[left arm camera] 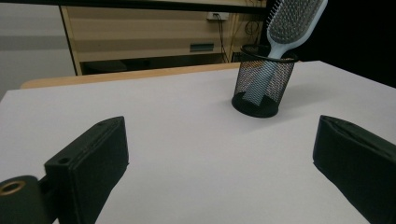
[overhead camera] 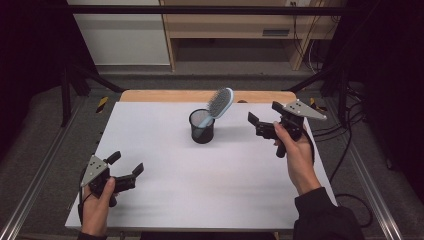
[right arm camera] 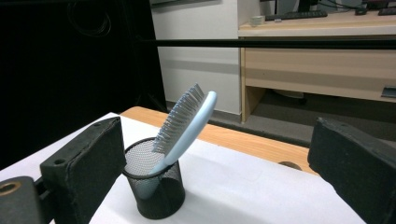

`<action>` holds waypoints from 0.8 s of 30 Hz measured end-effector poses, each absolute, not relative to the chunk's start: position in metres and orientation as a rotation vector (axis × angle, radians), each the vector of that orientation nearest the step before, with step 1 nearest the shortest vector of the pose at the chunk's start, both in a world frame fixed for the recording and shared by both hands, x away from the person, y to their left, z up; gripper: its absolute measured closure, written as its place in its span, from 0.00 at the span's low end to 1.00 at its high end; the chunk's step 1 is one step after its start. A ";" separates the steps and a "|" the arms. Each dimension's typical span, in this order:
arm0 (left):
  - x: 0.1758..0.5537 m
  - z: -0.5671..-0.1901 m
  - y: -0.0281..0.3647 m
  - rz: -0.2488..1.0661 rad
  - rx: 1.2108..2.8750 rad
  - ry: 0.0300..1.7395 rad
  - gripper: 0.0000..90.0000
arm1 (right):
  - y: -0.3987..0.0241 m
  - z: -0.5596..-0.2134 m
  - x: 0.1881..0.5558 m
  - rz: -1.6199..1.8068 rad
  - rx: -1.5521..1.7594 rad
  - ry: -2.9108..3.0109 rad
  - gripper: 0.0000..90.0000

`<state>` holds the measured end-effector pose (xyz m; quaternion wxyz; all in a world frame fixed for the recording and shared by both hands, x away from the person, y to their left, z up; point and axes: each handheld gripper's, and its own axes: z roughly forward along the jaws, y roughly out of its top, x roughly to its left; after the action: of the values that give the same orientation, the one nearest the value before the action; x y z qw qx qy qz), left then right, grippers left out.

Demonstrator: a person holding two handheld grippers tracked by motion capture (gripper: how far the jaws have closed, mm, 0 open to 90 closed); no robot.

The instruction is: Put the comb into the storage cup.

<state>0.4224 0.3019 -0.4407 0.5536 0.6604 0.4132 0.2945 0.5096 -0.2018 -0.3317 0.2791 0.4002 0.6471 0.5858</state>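
- We've got the right gripper (overhead camera: 261, 121) up off the white table (overhead camera: 165, 150), its jaws spread wide with nothing between them.
- Just ahead of those jaws, a short way off, stands the black mesh cup (overhead camera: 202, 126), upright on the table.
- In the cup we see the light blue hairbrush (overhead camera: 218, 105): handle down inside the mesh, head sticking out above the rim and tilted over toward the right gripper's side.
- From the right gripper view, the mesh cup (right arm camera: 155, 189) sits low between the two jaws, nearer the left-hand one, and the hairbrush (right arm camera: 187, 122) leans up and to the right with its bristles turned to the left.
- No contact here: both pads stand clear of the cup and the brush.
- Over to the left gripper (overhead camera: 126, 168), held low near the table's near left corner, well apart from the cup.
- Its jaws are spread wide too, holding nothing, bare tabletop between them.
- Along the left gripper view, the mesh cup (left arm camera: 264, 86) is far ahead and toward the right-hand jaw, the hairbrush (left arm camera: 292, 21) head rising out of it and leaning to the right.
- The handle is visible through the mesh, slanting down to the cup's floor.
- Beyond the table's far wooden edge (overhead camera: 175, 96) we see a wooden cabinet (overhead camera: 235, 25).
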 end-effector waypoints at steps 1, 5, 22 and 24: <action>0.421 -0.440 0.303 0.702 1.557 0.975 0.04 | -0.205 -0.332 0.507 1.569 1.075 1.731 0.04; 0.418 -0.441 0.307 0.702 1.552 0.978 0.04 | -0.216 -0.335 0.499 1.566 1.074 1.719 0.04; 0.415 -0.442 0.310 0.696 1.516 0.983 0.04 | -0.243 -0.353 0.467 1.528 1.063 1.708 0.03; 0.415 -0.442 0.310 0.694 1.518 0.977 0.04 | -0.245 -0.355 0.463 1.523 1.063 1.709 0.03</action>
<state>0.4150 0.3102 -0.4421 0.5677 0.6461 0.4160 0.2952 0.4635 -0.2451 -0.3551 0.3038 0.4014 0.6450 0.5749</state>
